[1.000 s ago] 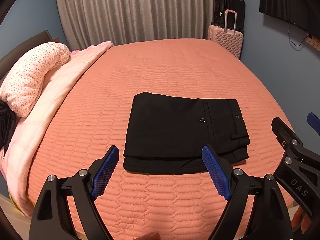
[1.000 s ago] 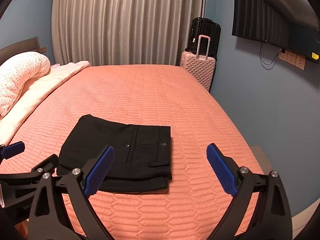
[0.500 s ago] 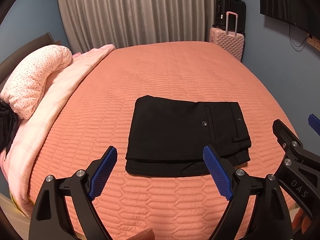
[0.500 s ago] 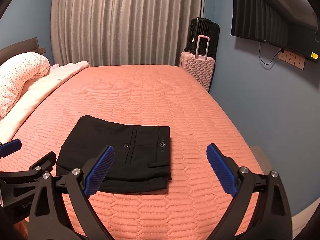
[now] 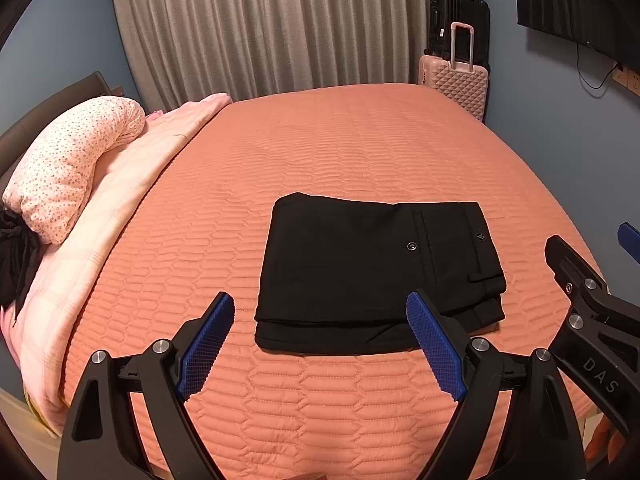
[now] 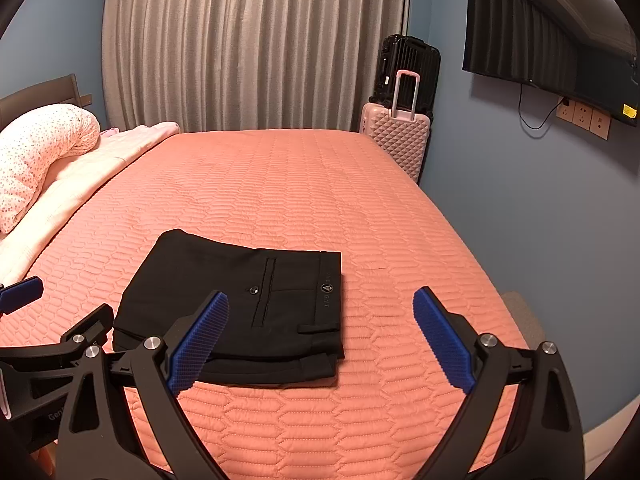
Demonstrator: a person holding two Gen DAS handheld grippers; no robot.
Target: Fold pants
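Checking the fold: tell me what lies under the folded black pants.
The folded black pants lie on the quilted salmon bedspread. More layers of the same cloth show at their near edge; anything beneath them is covered.

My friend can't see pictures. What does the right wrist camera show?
Black pants lie folded into a neat rectangle on a bed with an orange quilted cover. The open right gripper hovers near them, holding nothing. Behind the bed are grey curtains, a pink suitcase and a wall TV.
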